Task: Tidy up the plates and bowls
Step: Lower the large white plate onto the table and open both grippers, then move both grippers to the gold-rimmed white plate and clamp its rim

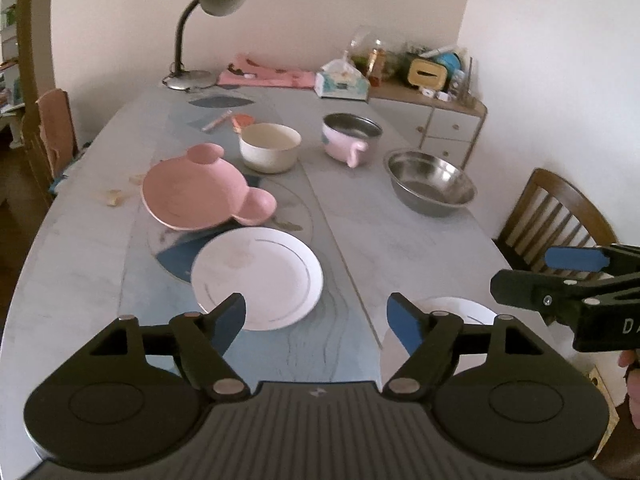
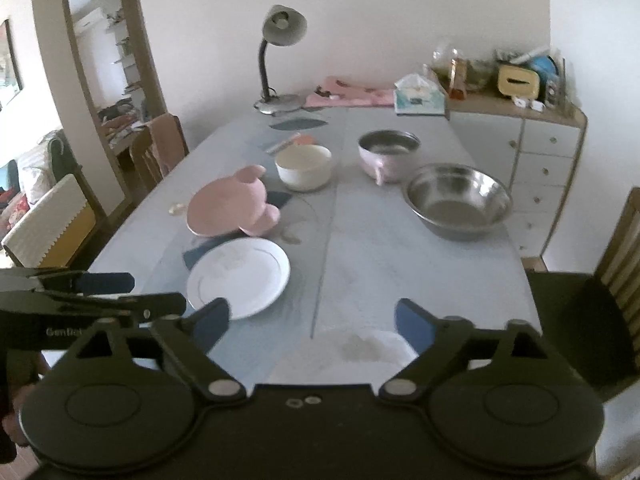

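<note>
Left wrist view: left gripper spread wide, holding nothing, above surface. White plate just ahead-left of it: stiff, glossy, breakable; take by rim. Pink bear plate beyond, likely light plastic.

Right wrist view: right gripper spread wide, empty. Second white plate directly below, blurred. Steel bowl well ahead-right: rigid, slippery; pinch wall.

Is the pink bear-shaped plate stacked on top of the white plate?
No, the pink bear-shaped plate lies on the table behind the white plate.
</note>
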A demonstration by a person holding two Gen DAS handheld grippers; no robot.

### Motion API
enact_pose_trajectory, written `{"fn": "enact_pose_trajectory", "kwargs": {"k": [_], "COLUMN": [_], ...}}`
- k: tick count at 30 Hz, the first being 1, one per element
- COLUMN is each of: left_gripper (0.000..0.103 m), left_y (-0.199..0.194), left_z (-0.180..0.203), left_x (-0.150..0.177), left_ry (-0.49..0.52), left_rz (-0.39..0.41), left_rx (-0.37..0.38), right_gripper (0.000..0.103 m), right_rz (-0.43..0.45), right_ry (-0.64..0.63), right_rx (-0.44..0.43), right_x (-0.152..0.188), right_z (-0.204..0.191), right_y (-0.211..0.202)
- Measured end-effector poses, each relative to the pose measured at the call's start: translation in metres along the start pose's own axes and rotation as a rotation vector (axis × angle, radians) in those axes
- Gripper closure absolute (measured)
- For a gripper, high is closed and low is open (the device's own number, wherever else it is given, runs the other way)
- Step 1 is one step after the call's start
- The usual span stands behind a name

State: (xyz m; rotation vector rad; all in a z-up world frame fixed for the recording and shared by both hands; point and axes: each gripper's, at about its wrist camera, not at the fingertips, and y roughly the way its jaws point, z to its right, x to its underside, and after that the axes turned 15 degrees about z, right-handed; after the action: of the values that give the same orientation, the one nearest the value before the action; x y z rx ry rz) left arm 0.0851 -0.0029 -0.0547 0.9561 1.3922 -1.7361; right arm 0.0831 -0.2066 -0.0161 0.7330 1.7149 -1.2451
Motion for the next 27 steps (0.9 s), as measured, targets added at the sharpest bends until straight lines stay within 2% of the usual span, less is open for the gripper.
{"fn": "enact_pose_trajectory", "kwargs": {"k": [6, 14, 22, 27], "left_gripper": [0.024, 0.024, 0.024, 0.024], "left_y": [0.007, 0.032, 0.08, 0.108], "left_z": [-0.019, -0.05, -0.084, -0.097], "left_x": [-0.006, -0.013, -0.005, 0.003], "left_ry": [-0.04, -0.05, -0.081, -0.09], "left_rz": [0.018, 0.01, -0.091, -0.147], "left_rx": [-0.039, -0.117, -0.177, -0.211], "right_gripper": [0.0, 0.0, 0.001, 0.008], "right_rz": [0.028, -0.026, -0.107, -0.185], "right_ry": [-0.026, -0.013, -0.063, -0.106], "right_rx": [-0.013, -0.031, -0.057, -0.075], "right_x": [-0.01, -0.017, -0.013, -0.005], "right_z": [-0.014, -0.024, -0.027, -0.029], "right_y": [0.022, 0.071, 0.13, 0.169]}}
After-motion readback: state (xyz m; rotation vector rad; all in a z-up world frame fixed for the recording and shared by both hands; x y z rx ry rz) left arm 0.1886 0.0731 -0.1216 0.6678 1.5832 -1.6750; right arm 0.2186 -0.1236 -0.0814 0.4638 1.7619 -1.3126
